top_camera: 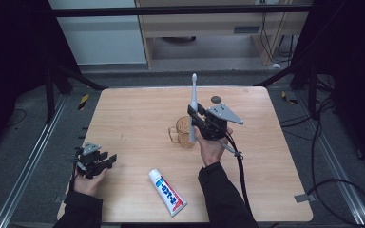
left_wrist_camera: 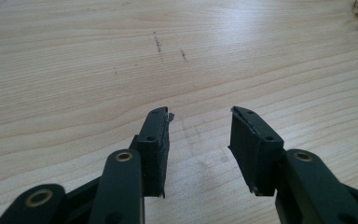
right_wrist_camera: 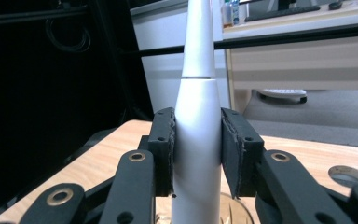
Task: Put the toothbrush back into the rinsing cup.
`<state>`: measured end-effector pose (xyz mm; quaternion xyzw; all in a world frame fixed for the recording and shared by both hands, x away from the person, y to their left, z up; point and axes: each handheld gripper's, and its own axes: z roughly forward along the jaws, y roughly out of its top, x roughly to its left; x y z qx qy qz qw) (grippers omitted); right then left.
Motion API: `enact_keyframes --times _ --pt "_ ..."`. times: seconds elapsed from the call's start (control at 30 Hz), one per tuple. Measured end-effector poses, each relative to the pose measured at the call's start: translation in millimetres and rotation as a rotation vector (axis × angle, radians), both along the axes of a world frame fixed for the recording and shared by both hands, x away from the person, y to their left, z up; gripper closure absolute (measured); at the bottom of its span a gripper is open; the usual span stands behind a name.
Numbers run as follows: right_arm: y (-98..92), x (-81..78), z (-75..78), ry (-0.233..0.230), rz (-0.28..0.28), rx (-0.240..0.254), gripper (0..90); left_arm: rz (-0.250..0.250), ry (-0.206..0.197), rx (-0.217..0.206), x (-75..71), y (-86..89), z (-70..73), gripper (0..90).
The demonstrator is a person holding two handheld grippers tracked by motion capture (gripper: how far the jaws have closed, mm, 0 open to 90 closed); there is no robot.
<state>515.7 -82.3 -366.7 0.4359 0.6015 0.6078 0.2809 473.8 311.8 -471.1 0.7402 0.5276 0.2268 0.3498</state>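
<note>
High view: right gripper point(top_camera: 196, 117) raised over the middle of the table point(top_camera: 133, 114), clamped on the handle of a white toothbrush point(top_camera: 193, 102) standing upright, bristle end up. Just below and left of it, a clear glass mug point(top_camera: 182, 131) near the table's centre, the brush's lower end at or inside its rim, hard to tell which. Small dark disc point(top_camera: 216, 99) toward the far edge, behind the gripper. Toothpaste point(top_camera: 167, 192) lying flat near the near edge, well apart from the mug. Left gripper point(top_camera: 105, 160) low at the near left corner, jaws apart, nothing between them.

Left gripper view: two black jaws standing well apart over bare wood with a few faint dark marks; pads point(left_wrist_camera: 154, 148) touching nothing. Glint of glass at the top right corner.

Right gripper view: pads point(right_wrist_camera: 164, 147) pressed on both sides of the toothbrush's thick white body, which rises upright and tapers toward the top. Glass rim just visible under the jaws; disc point(right_wrist_camera: 349, 176) at the right on the table.
</note>
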Motion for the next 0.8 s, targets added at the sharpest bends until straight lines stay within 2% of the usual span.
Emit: enact_keyframes --times 0.47,0.8 --pt "9.7 17.6 2.9 -0.023 -0.048 0.014 67.2 0.001 -0.001 0.001 0.2 0.8 -0.2 56.5" --pt "12.4 31.6 0.7 -0.034 -0.079 -0.003 67.2 -0.002 0.002 0.004 0.4 0.9 -0.6 56.5"
